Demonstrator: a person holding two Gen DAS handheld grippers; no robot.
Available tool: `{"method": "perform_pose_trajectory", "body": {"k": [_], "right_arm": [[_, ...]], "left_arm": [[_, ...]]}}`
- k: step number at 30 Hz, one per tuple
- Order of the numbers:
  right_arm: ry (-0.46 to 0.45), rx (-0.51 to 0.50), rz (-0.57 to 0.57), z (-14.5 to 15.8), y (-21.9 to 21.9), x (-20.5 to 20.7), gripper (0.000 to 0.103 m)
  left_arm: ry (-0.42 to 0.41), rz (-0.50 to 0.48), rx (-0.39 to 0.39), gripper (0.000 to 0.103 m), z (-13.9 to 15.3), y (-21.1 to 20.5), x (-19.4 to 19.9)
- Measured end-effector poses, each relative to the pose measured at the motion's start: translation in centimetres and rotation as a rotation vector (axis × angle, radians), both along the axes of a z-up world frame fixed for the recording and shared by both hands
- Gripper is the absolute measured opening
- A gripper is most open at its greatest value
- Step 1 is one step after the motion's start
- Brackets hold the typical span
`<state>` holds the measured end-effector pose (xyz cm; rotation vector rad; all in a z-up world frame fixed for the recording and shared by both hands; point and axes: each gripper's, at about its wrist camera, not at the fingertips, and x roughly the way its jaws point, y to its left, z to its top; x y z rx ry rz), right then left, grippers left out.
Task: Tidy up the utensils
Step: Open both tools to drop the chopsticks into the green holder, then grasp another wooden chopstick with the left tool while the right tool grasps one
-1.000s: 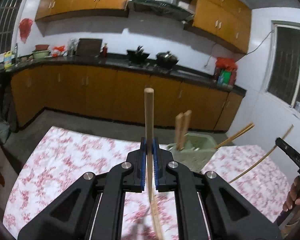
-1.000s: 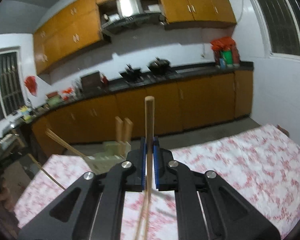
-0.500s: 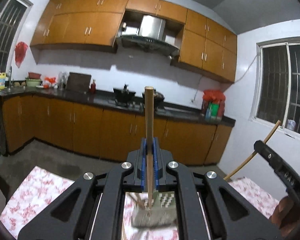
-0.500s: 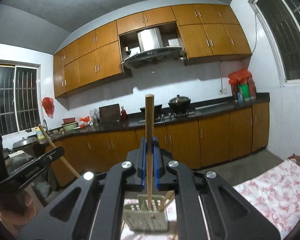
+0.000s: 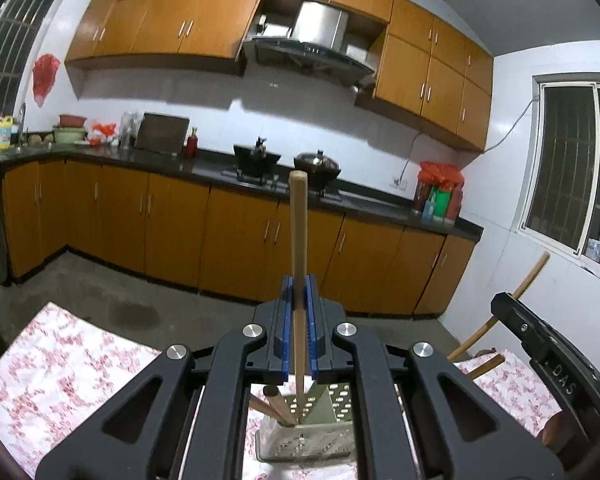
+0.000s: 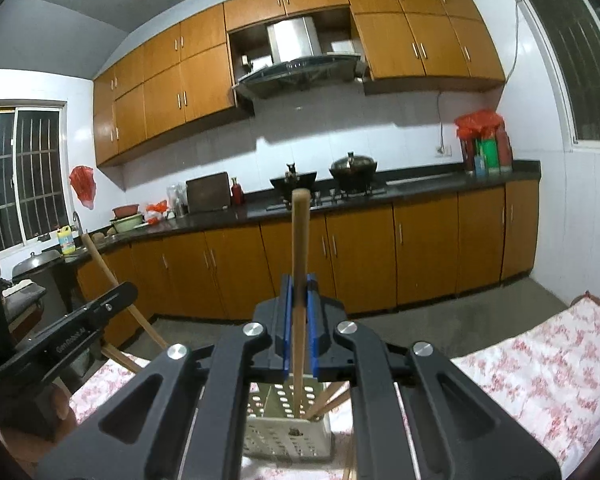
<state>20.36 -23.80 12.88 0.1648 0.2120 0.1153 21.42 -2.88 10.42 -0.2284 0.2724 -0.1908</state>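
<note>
Now each claw, left (image 5: pixel 299 312) and right (image 6: pixel 299 312), clamps one chopstick (image 5: pixel 298 240) above one holder (image 5: pixel 304 428).

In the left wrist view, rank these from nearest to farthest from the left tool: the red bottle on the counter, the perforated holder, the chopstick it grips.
1. Chopstick: clamped upright between the left tool's pads.
2. Holder: just below and ahead, on the floral cloth.
3. Red bottle: far across the room, on the counter, upper left.

Each hand-held gripper, left (image 5: pixel 299 328) and right (image 6: pixel 299 328), is matte black with cut-out linkage arms, silver round screws and blue ribbed pads (image 5: pixel 286 328); white lettering marks its side.
</note>
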Motion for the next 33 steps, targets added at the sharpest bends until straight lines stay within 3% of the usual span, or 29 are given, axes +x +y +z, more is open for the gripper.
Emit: {"method": "perform_pose_trajectory", "body": {"k": [4, 8, 12, 17, 21, 23, 26, 29, 33], "right_arm": [[-0.002, -0.006, -0.002, 0.2, 0.0, -0.4, 0.018], [-0.027, -0.004, -0.016, 1.1, -0.6, -1.8, 0.025], [-0.041, 0.0, -0.061, 1.6, -2.4, -4.0, 0.03], [0.06, 0.004, -0.172, -1.1, -6.1, -6.0, 0.034], [0.275, 0.013, -0.219, -6.8, -8.3, -5.2, 0.034], [0.42, 0.022, -0.189, -10.9, -8.4, -4.4, 0.034], [0.54, 0.036, -0.117, -15.1, -7.2, -4.4, 0.026], [0.61, 0.042, -0.027, -18.3, -5.1, -5.0, 0.023], [0.65, -0.008, 0.041, -20.3, -2.2, -5.3, 0.021]], "left_arm": [[0.014, -0.002, -0.008, 0.01, 0.3, 0.4, -0.1], [-0.012, 0.015, -0.003, 0.029, 1.2, 0.5, -1.0], [-0.038, 0.029, -0.012, 0.031, 2.4, 1.8, -2.9], [-0.027, 0.097, 0.014, 0.042, 1.7, 4.3, -5.7], [0.093, 0.178, 0.079, 0.044, -2.0, 6.3, -6.5], [0.178, 0.186, 0.1, 0.044, -4.5, 6.9, -6.2], [0.32, 0.184, 0.152, 0.044, -9.2, 7.1, -5.9], [0.414, 0.14, 0.162, 0.044, -12.3, 6.7, -6.0], [0.484, 0.089, 0.171, 0.042, -15.1, 5.9, -6.3]]}}
